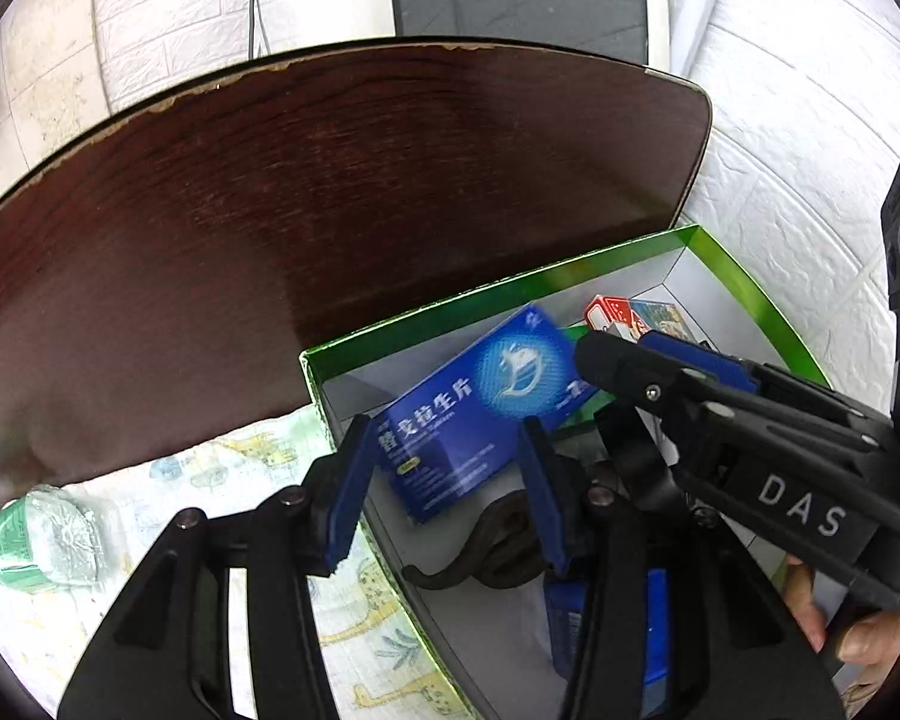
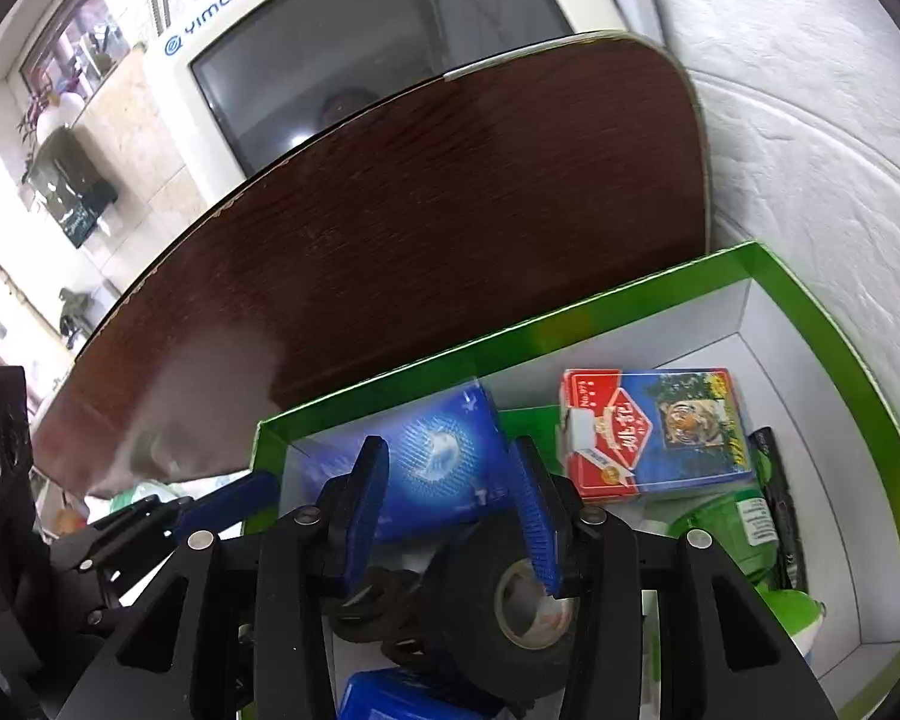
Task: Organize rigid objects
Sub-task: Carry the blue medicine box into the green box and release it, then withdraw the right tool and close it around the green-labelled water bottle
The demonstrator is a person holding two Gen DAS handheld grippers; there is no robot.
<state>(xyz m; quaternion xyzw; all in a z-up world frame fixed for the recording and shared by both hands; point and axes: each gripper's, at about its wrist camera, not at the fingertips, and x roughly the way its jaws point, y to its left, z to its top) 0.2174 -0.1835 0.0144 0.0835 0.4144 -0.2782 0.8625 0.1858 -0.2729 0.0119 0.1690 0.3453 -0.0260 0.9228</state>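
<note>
Black tape roll (image 2: 498, 606); "YIMAO" monitor (image 2: 306, 42) behind

Desk (image 1: 342, 228): dark wood grain, edge chipped.
Cloth (image 1: 354, 618): pale animal print, beside the desk.
Bottle (image 1: 36, 540): crumpled clear plastic, green label, on the cloth.
Monitor (image 2: 354, 48): cream casing behind the desk.

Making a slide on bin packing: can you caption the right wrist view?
Right gripper open over a green box holding a blue carton, card pack and black tape roll.
</note>
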